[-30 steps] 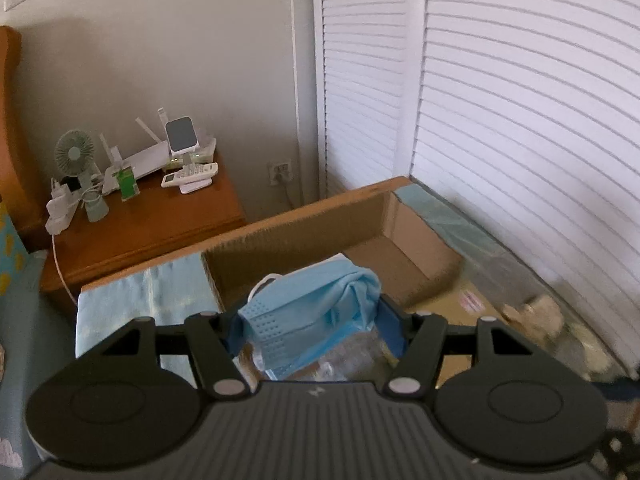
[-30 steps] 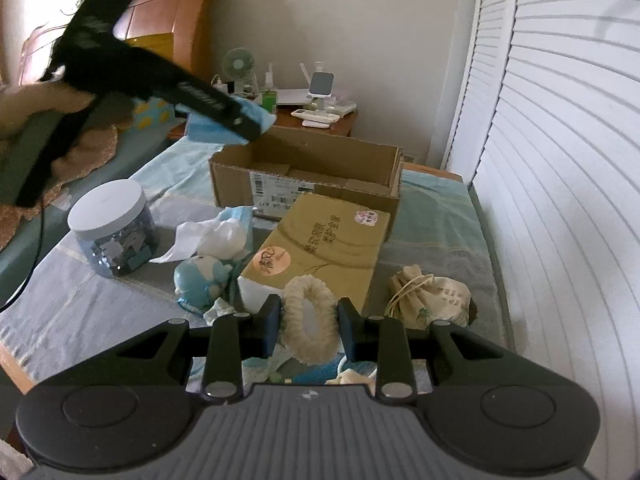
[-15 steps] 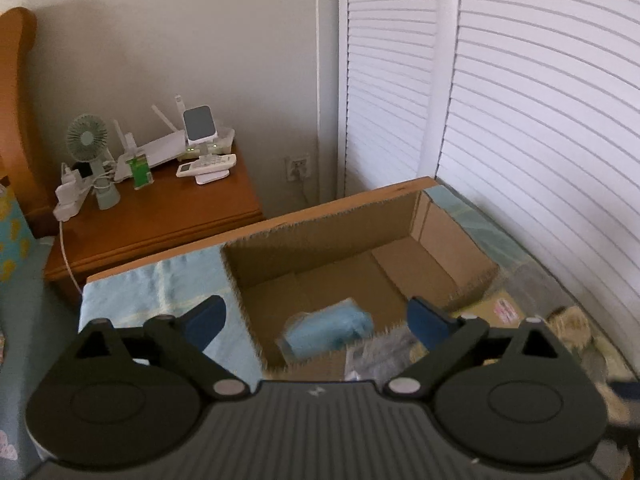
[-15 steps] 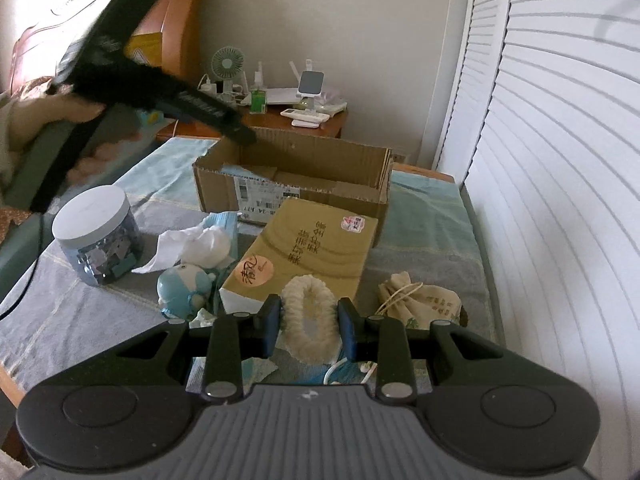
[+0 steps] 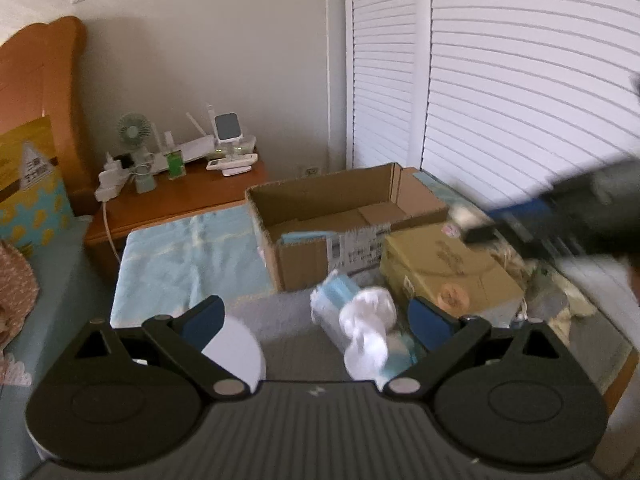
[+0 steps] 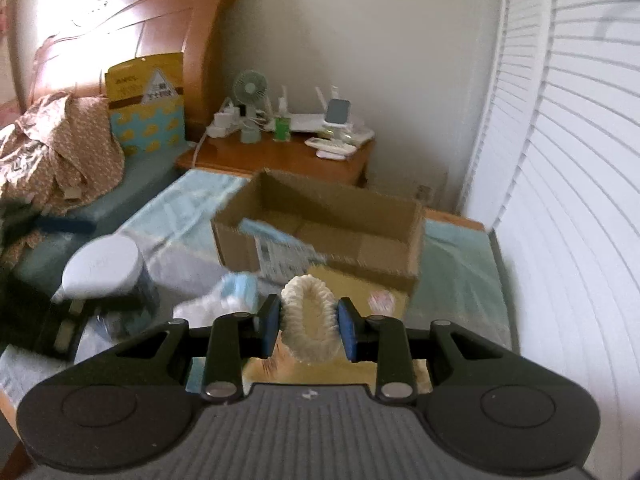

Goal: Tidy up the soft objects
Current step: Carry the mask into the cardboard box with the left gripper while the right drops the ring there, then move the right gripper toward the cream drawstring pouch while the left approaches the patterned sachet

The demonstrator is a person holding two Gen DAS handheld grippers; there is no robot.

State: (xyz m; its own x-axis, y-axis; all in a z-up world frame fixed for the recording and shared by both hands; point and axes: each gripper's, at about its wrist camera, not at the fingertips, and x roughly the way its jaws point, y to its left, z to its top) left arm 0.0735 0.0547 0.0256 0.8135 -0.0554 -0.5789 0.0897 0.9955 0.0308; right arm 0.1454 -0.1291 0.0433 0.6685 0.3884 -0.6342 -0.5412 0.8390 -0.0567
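An open cardboard box (image 5: pixel 344 220) stands on the light blue cloth, with a blue face mask (image 5: pixel 304 236) lying inside at its near left. My left gripper (image 5: pixel 316 320) is open and holds nothing; a crumpled white tissue (image 5: pixel 366 320) and a blue mask pack (image 5: pixel 332 292) lie below, between its fingers. My right gripper (image 6: pixel 308 326) is shut on a cream fluffy hair ring (image 6: pixel 308 320), held in the air in front of the box (image 6: pixel 320 232). In the left wrist view that gripper shows as a dark blur (image 5: pixel 560 220) at the right.
A yellow carton (image 5: pixel 448 264) lies right of the box. A white-lidded jar (image 6: pixel 104 268) stands at the left. Behind are a wooden nightstand (image 5: pixel 180 200) with a fan and gadgets, and a wooden headboard (image 6: pixel 152 24). White louvred doors (image 5: pixel 520 100) close off the right side.
My left gripper opened and let the blue mask fall into the box, then drew back from it. My right gripper, still shut on the hair ring, rose and came closer to the box.
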